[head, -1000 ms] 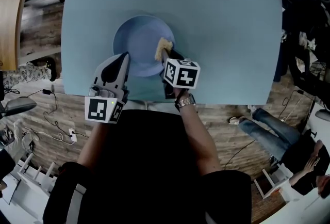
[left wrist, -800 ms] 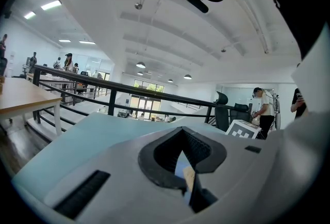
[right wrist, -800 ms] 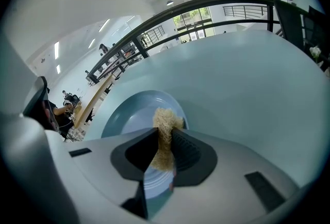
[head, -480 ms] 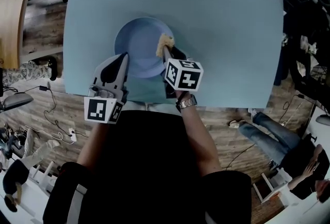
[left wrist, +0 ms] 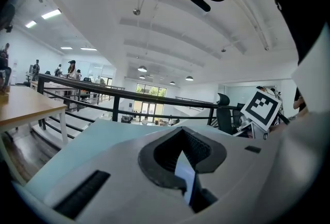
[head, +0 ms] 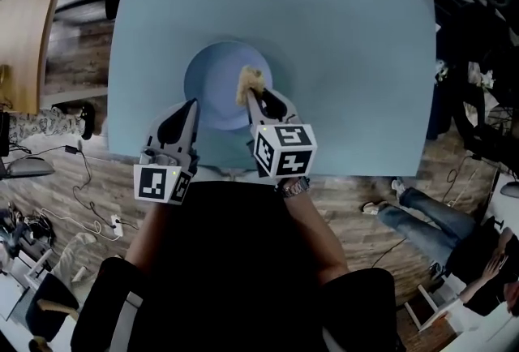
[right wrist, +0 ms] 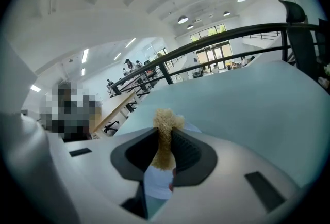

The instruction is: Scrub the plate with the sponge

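**Head view, then each gripper view: sponge on plate, rim held**

Head view: the plate [head: 215, 79] lies flat on the bench [head: 349, 58]. The left tool [head: 191, 105] meets the plate's near-left rim. The right tool [head: 252, 96] reaches over the plate's right side and presses the sponge [head: 248, 81] onto it.

Left gripper view: the left tool [left wrist: 182, 140] is nearly closed on a thin pale-blue edge, judged to be the plate [left wrist: 185, 175] rim.

Right gripper view: the right tool [right wrist: 164, 134] pinches the sponge [right wrist: 165, 121] at mid-body, squeezing it thin, with the plate [right wrist: 156, 182] beneath.

Judgement: the sponge is light and soft, so a mid-body pinch suits it. The plate is stiff, smooth and apt to slide, so it is best held at the rim.
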Action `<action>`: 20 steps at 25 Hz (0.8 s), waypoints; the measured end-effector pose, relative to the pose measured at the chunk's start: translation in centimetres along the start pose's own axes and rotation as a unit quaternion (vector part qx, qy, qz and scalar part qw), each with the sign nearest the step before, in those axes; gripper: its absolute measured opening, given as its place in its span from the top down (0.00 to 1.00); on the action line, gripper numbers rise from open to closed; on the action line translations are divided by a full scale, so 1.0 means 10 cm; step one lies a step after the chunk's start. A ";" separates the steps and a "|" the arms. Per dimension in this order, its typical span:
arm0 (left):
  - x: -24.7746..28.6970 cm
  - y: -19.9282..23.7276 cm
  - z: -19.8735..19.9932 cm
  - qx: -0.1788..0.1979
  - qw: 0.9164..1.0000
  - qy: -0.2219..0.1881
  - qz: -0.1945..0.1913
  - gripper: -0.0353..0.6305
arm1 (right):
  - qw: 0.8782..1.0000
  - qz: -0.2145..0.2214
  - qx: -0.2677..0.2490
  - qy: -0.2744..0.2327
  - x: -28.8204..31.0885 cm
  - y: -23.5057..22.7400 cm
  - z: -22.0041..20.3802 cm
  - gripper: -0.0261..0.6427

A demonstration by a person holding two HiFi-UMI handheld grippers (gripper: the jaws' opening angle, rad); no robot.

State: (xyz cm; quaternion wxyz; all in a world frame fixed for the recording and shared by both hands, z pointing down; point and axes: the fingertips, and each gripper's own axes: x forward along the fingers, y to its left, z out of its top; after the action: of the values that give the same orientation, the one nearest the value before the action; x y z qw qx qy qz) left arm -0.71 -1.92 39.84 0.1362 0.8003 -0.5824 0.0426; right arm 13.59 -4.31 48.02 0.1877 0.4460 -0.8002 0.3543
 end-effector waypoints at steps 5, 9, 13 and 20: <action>-0.12 0.07 0.13 -0.002 1.000 -0.020 -0.016 0.94 | 0.999 -0.003 -0.023 -0.042 -0.24 0.30 0.20 0.85; -0.24 0.12 0.27 -0.006 0.999 -0.033 -0.031 0.94 | 0.997 -0.007 -0.035 -0.073 -0.44 0.58 0.31 0.85; -0.40 0.24 0.40 -0.007 0.998 -0.041 -0.048 0.94 | 0.993 -0.013 -0.044 -0.111 -0.57 0.92 0.39 0.85; -0.71 0.45 0.66 0.002 0.993 -0.081 -0.085 0.94 | 0.983 -0.014 -0.076 -0.168 -0.79 1.54 0.41 0.85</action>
State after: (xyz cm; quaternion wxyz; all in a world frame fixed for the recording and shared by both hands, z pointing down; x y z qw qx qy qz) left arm -7.79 1.61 32.60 0.0900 0.8480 -0.5213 -0.0323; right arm 4.78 2.66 34.18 0.0885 0.4944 -0.8388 0.2100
